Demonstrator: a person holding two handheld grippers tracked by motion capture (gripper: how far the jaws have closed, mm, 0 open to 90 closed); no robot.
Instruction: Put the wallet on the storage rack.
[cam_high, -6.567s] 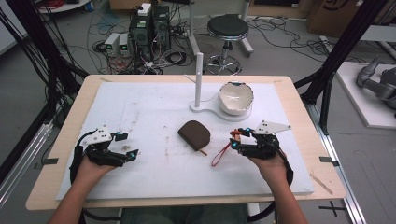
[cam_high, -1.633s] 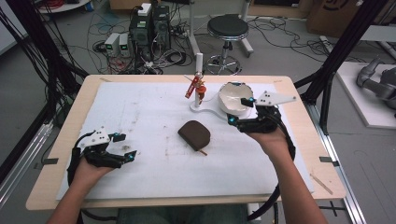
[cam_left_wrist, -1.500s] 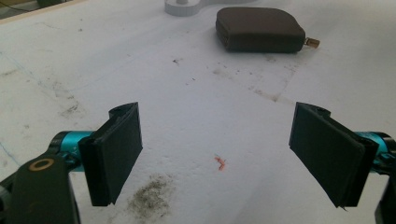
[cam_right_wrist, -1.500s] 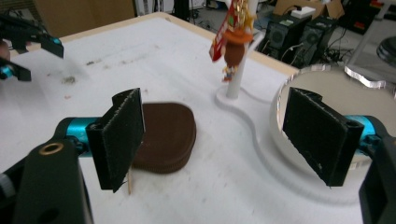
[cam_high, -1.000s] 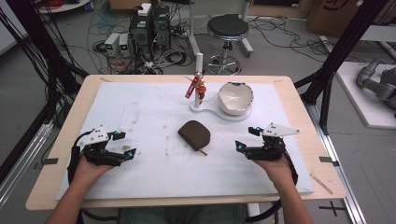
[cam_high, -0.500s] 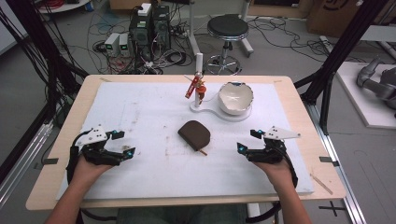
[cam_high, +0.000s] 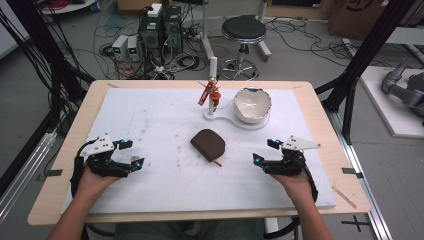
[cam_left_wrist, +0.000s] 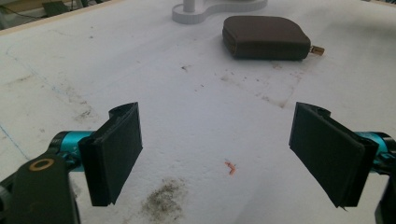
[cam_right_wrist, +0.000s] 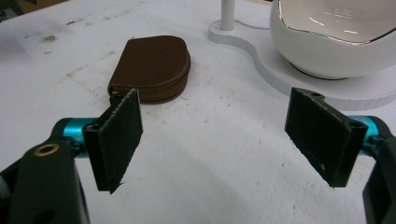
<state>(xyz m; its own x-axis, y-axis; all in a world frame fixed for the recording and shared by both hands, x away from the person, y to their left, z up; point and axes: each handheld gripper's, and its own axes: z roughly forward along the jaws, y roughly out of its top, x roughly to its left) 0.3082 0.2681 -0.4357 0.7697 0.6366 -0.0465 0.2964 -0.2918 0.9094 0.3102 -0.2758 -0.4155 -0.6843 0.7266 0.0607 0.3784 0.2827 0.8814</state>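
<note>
Listing what I see on the worktop (cam_high: 150, 105): brown pouch (cam_high: 208, 144) lying flat at centre, zip pull toward the near edge. White stand (cam_high: 235, 119) with bowl (cam_high: 252, 105) and hung red trinket (cam_high: 209, 93) near the far edge. Left gripper (cam_high: 131, 153) at the near left, fingers (cam_left_wrist: 114, 151) wide, empty. Right gripper (cam_high: 265, 151) at the near right, fingers (cam_right_wrist: 116, 135) wide, empty.

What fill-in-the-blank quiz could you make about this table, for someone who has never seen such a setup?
1. The brown pouch lies between the two grippers on the ____ mat.
2. Both the left gripper and the right gripper have their jaws ____.
3. The white bowl sits on a white stand whose post carries a ____ trinket.

Missing words: white; open; red
</note>
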